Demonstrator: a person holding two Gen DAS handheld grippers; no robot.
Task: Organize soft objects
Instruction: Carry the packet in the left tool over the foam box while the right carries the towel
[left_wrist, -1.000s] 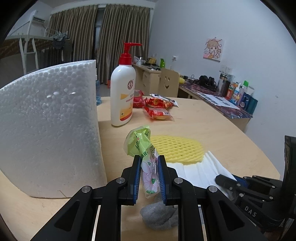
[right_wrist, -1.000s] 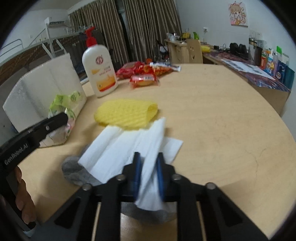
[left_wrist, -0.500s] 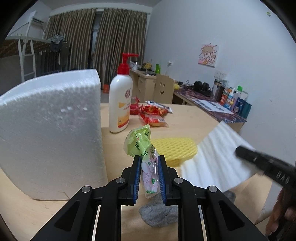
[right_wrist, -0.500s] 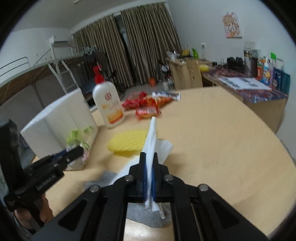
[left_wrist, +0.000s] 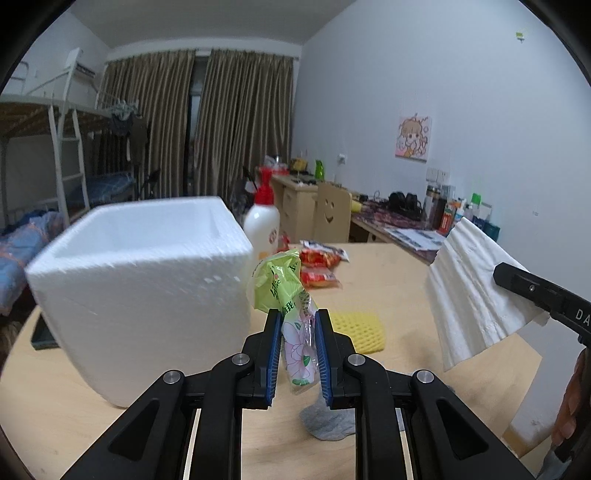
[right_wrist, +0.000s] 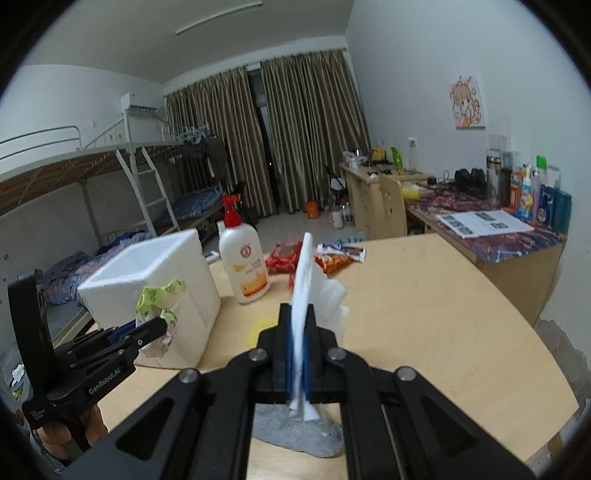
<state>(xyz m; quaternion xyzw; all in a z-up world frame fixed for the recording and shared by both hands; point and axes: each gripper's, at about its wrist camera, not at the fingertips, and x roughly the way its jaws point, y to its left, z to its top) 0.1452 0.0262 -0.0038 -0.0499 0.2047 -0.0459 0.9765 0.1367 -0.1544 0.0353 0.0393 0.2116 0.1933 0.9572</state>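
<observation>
My left gripper is shut on a green and pink plastic packet, held in the air just right of the open white foam box. The same packet shows in the right wrist view, in front of the box. My right gripper is shut on a white foam sheet, lifted off the table; the sheet hangs at the right in the left wrist view. A grey cloth lies on the table below both grippers. A yellow foam net lies beyond it.
A white pump bottle with a red top stands behind the box. Red snack packets lie at the far side of the round wooden table. A dark flat object lies left of the box. A desk stands at right.
Both grippers have risen. The white sheet went from lying on the table to hanging clear of it. The foam box's open top has come into view.
</observation>
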